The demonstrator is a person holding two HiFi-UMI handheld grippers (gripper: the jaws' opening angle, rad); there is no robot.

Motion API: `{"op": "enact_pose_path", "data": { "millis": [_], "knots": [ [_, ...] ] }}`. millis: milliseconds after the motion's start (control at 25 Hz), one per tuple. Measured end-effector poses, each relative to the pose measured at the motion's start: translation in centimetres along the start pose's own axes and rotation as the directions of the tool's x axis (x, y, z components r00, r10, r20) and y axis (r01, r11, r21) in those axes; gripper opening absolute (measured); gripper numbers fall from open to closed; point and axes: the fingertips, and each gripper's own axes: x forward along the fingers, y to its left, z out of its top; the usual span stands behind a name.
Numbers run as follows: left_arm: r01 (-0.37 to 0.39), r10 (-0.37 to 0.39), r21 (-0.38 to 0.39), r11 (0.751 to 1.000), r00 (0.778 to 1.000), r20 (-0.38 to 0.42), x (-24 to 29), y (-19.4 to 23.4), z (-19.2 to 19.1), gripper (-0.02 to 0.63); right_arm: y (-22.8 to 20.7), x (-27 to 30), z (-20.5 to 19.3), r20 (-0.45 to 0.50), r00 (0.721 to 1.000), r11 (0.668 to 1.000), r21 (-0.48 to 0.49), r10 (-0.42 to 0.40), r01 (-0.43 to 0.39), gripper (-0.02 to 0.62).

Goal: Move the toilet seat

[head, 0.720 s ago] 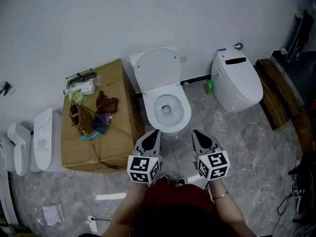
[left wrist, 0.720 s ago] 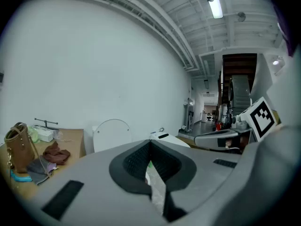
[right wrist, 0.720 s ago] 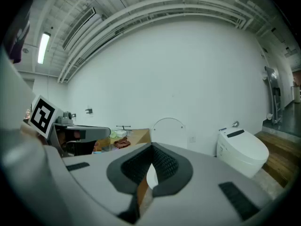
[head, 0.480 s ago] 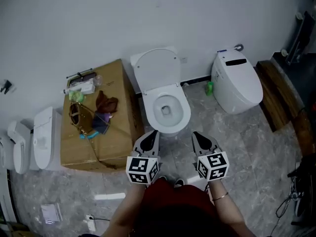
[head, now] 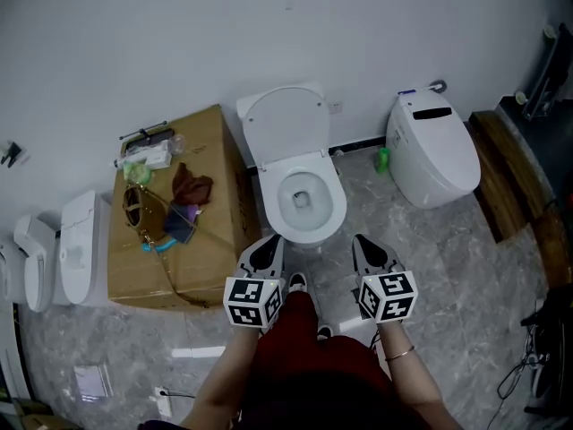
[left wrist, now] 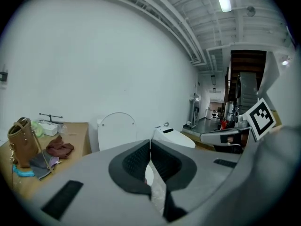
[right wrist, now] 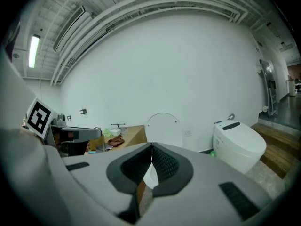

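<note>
Both grippers are closed tight and hold nothing. The left gripper (head: 271, 245) and the right gripper (head: 363, 243) hang side by side. They tip a little down and touch nothing.

The bowl (head: 305, 232) sits just ahead of them, between the two tips and a bit nearer the left one. The seat (head: 285, 125) stands up past the bowl, well ahead of both tips, and leans back by the wall (head: 179, 43). I cannot tell if a ring also lies flat on the bowl.

I think the step now is to reach in to the seat. To do it well, go forward over the bowl, not down into it. One gripper should be enough.

Open its jaws before it gets there, because closed jaws can only poke. Aim for the top edge of the seat, where a small pull should tip it most easily. Pinch that edge, or hook a tip behind it. Then bring the seat down slowly toward you.

Do not let go halfway, or it may fall and bang.

The box (head: 183, 240) stands just to the left of the left gripper, with small things on top. Keep that gripper from swinging out and bumping it.
</note>
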Motion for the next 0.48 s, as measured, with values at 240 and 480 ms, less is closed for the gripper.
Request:
{"op": "enact_pose_path", "data": {
  "millis": [240, 480],
  "knots": [
    [0.001, -0.002, -0.023, 1.000, 1.000, -0.014, 4.9, 2.5, 0.3, 0.028, -2.4, 3.9, 0.4, -0.029, 0.999, 1.000, 0.004, -0.023, 0.023, 0.015],
    [0.021, -0.023, -0.035, 0.999, 0.998, -0.054, 11.5, 5.9, 0.7, 0.028, -5.7, 9.8, 1.2, -0.085, 0.995, 0.998, 0.014, -0.057, 0.058, 0.017]
  ]
}}
